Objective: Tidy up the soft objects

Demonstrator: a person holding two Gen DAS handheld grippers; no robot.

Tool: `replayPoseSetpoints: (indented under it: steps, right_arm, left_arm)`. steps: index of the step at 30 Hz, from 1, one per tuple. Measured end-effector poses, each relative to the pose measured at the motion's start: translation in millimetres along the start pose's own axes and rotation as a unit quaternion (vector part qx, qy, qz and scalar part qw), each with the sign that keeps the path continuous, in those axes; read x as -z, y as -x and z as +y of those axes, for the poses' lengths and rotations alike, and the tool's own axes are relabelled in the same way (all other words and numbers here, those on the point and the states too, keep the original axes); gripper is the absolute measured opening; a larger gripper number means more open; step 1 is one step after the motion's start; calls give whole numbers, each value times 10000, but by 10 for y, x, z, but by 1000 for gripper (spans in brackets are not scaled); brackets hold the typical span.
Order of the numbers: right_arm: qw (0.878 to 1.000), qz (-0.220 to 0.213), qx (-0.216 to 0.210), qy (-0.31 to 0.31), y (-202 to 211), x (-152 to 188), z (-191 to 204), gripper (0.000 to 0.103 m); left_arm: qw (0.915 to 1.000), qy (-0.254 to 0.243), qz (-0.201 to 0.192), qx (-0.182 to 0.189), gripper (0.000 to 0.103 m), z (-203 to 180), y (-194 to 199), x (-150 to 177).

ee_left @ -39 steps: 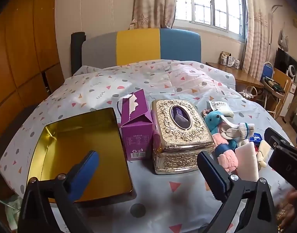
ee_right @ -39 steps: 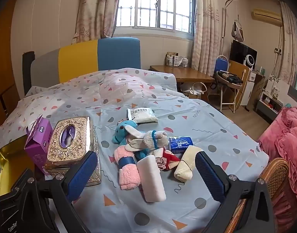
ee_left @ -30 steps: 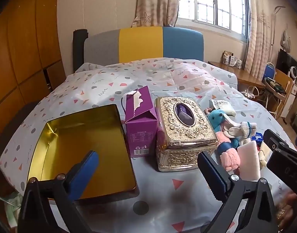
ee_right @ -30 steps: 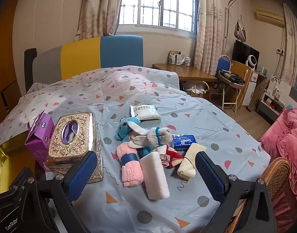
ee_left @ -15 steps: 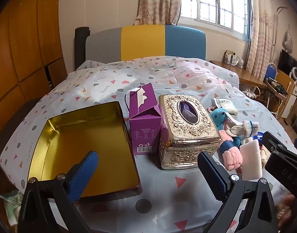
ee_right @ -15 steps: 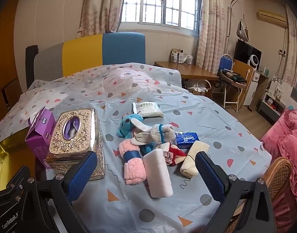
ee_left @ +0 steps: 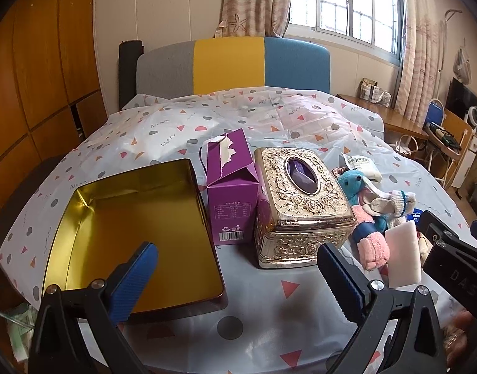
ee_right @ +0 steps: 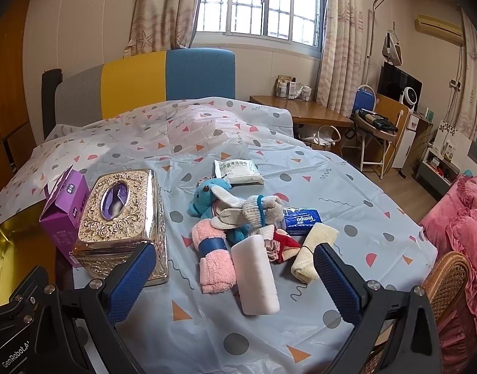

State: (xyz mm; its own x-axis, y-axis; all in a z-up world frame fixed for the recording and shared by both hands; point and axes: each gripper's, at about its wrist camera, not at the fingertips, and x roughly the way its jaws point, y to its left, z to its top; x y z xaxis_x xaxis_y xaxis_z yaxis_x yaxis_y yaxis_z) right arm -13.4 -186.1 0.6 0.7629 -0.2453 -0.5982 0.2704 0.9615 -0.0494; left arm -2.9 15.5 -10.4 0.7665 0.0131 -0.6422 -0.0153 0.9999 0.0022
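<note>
Nothing has been sorted yet, as far as the frames show. At far left the gold tin [ee_left: 138,233] lies bare inside, with the left gripper [ee_left: 238,275] held above its near edge, jaws spread wide and holding nothing. Next come the purple carton [ee_left: 230,193] and the ornate tissue box [ee_left: 301,205], touching each other. Right of them the soft things sit heaped on the bedcover [ee_right: 301,321]: blue plush toy [ee_right: 207,196], pink rolled towel [ee_right: 212,258], white sponge [ee_right: 255,275], cream cloth [ee_right: 313,249]. The right gripper [ee_right: 232,280] hovers near the sponge, equally wide and empty. Every piece remains to move.
</note>
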Motion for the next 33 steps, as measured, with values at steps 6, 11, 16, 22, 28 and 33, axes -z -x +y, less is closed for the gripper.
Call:
replayPoseSetpoints:
  steps: [6, 11, 16, 22, 28, 33]
  right_arm:
    - [10000, 10, -6, 8, 0, 13, 4, 103]
    - [10000, 8, -8, 5, -2, 13, 4, 103]
    - [10000, 8, -13, 15, -2, 15, 5, 103]
    - [10000, 8, -5, 16, -3, 16, 6, 103]
    - [10000, 20, -11, 19, -13, 14, 4, 103]
    - [10000, 22, -14, 12, -25, 13, -7, 103]
  left_arm:
    - [10000, 6, 19, 12, 103, 7, -1, 6]
    - [10000, 16, 26, 17, 103, 10, 0, 10]
    - [10000, 21, 38, 20, 103, 26, 1, 14]
    - [10000, 14, 57, 20, 103, 23, 2, 24]
    - [10000, 8, 72, 23, 103, 19, -4, 32]
    - [10000, 0, 94, 26, 103, 2, -12, 28]
